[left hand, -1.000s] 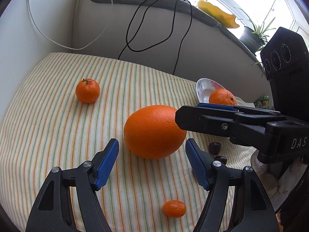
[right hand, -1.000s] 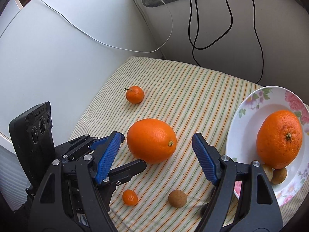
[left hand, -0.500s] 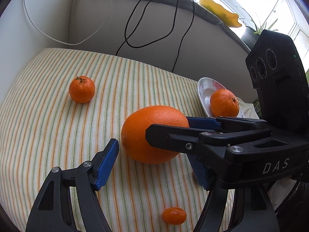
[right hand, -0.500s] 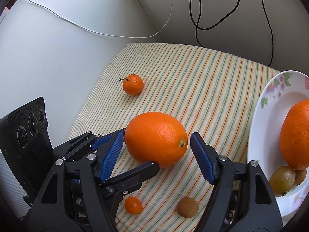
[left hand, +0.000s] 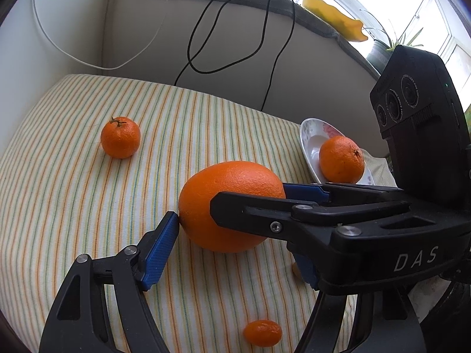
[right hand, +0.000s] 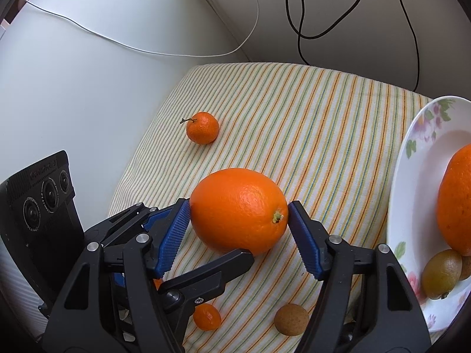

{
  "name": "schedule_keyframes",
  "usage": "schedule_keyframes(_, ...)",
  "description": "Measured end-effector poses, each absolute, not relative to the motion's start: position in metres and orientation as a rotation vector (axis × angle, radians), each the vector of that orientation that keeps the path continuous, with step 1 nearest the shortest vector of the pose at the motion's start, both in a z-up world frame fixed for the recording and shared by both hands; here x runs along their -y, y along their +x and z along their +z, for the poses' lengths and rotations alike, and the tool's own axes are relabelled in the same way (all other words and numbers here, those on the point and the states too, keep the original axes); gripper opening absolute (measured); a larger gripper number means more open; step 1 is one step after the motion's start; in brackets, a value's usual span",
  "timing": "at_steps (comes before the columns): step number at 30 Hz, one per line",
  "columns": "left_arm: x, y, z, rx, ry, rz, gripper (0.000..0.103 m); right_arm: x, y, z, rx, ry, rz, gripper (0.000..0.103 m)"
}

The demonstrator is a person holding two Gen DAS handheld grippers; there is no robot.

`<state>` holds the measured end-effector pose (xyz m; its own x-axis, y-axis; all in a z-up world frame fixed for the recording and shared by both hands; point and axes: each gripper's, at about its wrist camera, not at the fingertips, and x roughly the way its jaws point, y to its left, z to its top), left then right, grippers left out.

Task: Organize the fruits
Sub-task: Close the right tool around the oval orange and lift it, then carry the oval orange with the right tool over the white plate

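Orange oval large orange (right hand: 238, 210) lies on striped cloth tabletop (right hand: 323, 135), right gripper (right hand: 239, 229) closing in, blue pads touching both ends of it; left gripper (left hand: 232, 253) loose around it, one pad at its edge. Floral white plate (right hand: 418, 182) with round orange fruit (right hand: 456, 206) beside

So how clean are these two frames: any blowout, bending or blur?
Left wrist: the window is blown out white, the striped cloth bows with fisheye bending, and the big orange is sharp. Right wrist: even soft light, dark corner vignette, stripes curved, no blur.
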<state>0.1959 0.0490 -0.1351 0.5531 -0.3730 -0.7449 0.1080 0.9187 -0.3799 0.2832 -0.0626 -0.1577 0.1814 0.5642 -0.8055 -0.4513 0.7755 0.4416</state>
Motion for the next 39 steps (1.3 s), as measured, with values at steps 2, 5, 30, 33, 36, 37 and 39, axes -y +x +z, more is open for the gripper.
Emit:
schedule_keyframes(2,-0.048,0.195,-0.134,-0.939,-0.306,-0.285,0.072,0.064,0.281,-0.157,-1.182,0.113,0.719,0.071)
schedule_keyframes(5,-0.046,0.192,-0.131,-0.929,-0.296,-0.281,0.072,0.067,0.279,-0.154,-1.178,0.129,0.720,0.071)
schedule_keyframes(30,0.034,0.195,-0.071,-0.802,-0.183,-0.363,0.072,0.154,0.259,-0.083,-1.020,0.197,0.679,0.071)
schedule_keyframes(33,0.055,0.203,-0.068,-0.797,-0.168,-0.390,0.072,0.176,0.259,-0.075,-1.002,0.211,0.651,0.071)
schedule_keyframes(36,0.075,0.211,-0.066,-0.793,-0.152,-0.417,0.072,0.199,0.260,-0.070,-0.988,0.236,0.623,0.071)
schedule_keyframes(37,0.083,0.212,-0.065,-0.791,-0.149,-0.428,0.072,0.206,0.260,-0.068,-0.982,0.242,0.615,0.071)
schedule_keyframes(39,0.094,0.217,-0.063,-0.789,-0.141,-0.447,0.072,0.219,0.262,-0.066,-0.973,0.253,0.595,0.071)
